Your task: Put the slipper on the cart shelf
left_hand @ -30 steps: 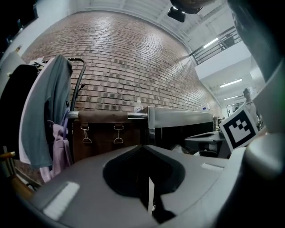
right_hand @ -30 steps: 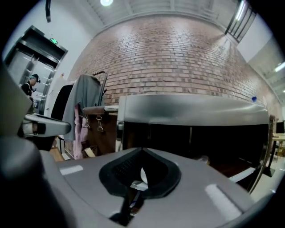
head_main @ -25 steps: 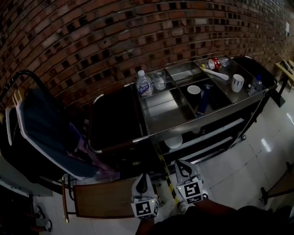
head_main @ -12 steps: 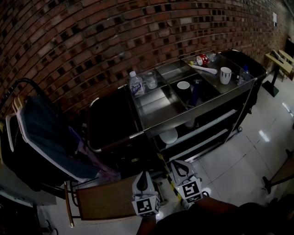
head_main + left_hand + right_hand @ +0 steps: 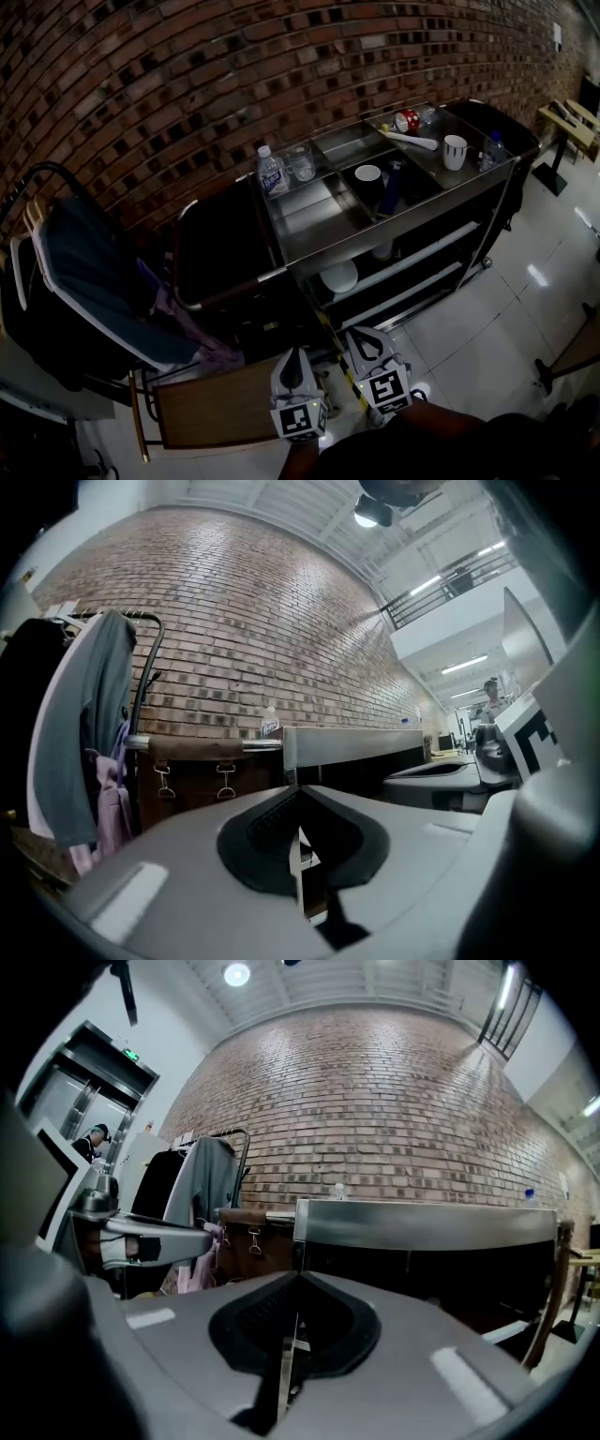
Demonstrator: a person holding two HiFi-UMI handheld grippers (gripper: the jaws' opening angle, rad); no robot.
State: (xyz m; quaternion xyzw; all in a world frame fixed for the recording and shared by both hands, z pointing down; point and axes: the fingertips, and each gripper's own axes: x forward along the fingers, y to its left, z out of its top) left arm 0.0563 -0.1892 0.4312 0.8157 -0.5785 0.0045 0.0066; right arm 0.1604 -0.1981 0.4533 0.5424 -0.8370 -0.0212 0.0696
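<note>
both my jaws are pressed together on nothing, left gripper [image 5: 296, 356] and right gripper [image 5: 360, 337] well short of the cart [image 5: 403, 211]. i can't place the slipper for sure; a pale long thing [image 5: 415, 141] in the far top tray may be it. reaching there could mean grabbing wrongly or toppling the cup [image 5: 455, 150] nearby.

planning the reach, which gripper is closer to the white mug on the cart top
Right. The right gripper is down-left of the white mug in the head view; the left gripper is farther left, beside it.
</note>
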